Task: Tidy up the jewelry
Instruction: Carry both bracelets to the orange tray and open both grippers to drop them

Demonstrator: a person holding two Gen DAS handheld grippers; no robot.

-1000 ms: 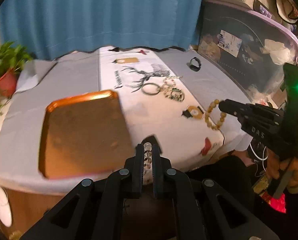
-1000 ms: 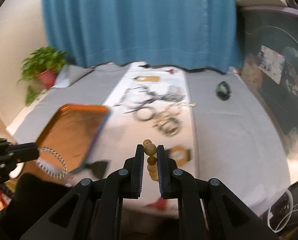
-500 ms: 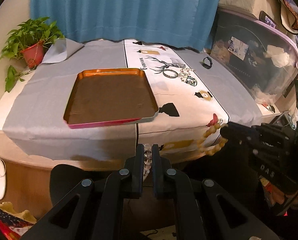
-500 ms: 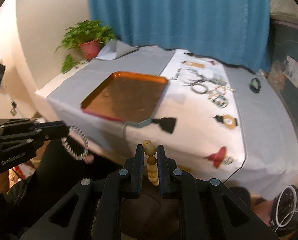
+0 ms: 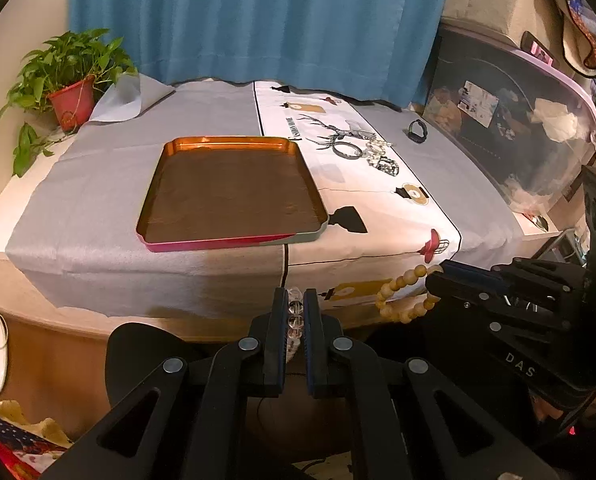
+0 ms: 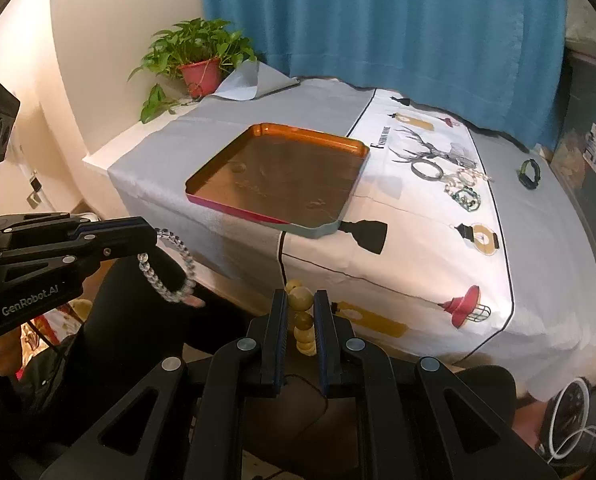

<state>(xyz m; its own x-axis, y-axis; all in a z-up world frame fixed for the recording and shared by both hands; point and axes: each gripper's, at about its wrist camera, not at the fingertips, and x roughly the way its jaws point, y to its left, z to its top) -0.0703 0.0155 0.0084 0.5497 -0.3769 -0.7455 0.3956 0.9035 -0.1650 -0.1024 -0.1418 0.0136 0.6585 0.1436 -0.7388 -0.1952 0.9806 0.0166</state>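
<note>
My left gripper [image 5: 294, 300] is shut on a clear bead bracelet [image 6: 170, 264], which hangs as a loop below its tip in the right wrist view. My right gripper [image 6: 301, 300] is shut on a wooden bead bracelet [image 5: 401, 292], whose tan beads dangle from it in the left wrist view. Both grippers hang in front of the table's near edge, below its top. An orange tray [image 5: 230, 188] lies on the grey cloth with nothing in it. Several bracelets [image 5: 373, 154] remain on the white printed runner to the tray's right.
A potted plant [image 5: 70, 92] stands at the table's far left corner. A dark wristband [image 5: 417, 132] lies on the grey cloth at the far right. A large clear plastic bin [image 5: 517, 128] flanks the table on the right. A blue curtain [image 5: 258, 16] hangs behind.
Both grippers have drawn back from above the table to in front of its near edge, each still carrying its bracelet. The tray and runner now look farther off.
</note>
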